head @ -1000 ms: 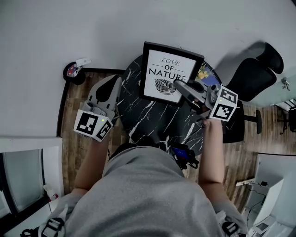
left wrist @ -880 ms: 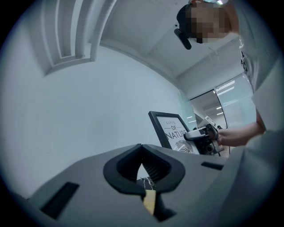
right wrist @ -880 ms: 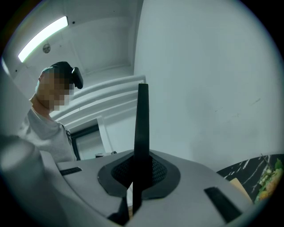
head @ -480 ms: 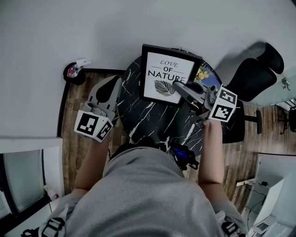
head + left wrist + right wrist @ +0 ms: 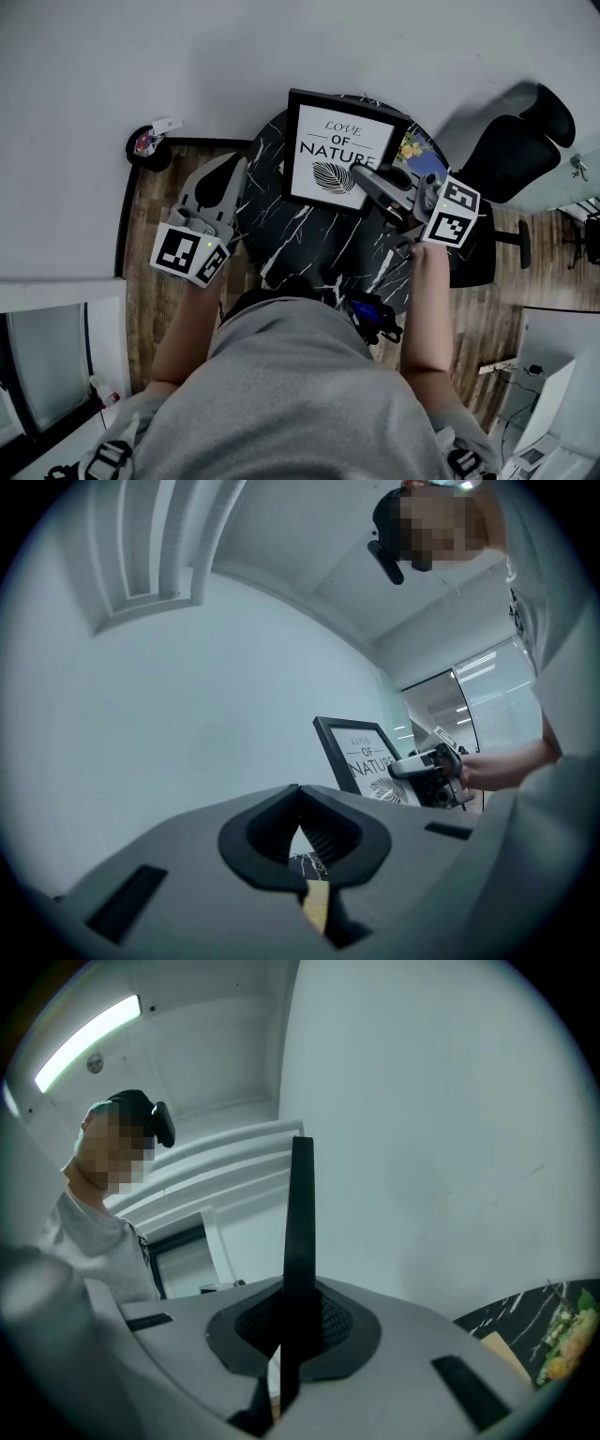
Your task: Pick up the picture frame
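Note:
The picture frame [image 5: 339, 148] is black with a white print reading "LOVE OF NATURE". It stands tilted over the far part of the round table [image 5: 314, 239]. My right gripper [image 5: 363, 176] is shut on the frame's lower right edge. The right gripper view shows that edge [image 5: 301, 1213] as a black strip rising between the pads. In the left gripper view the frame [image 5: 361, 757] and the right gripper [image 5: 417, 766] show to the right, with the frame's bottom hidden. My left gripper [image 5: 225, 173] hangs shut and empty off the table's left side, over the wooden floor.
The black marble table stands against a white wall. A colourful card [image 5: 417, 153] lies on it behind the right gripper. A black office chair [image 5: 516, 150] stands to the right. A small round bin [image 5: 148, 145] sits on the floor at the wall, left.

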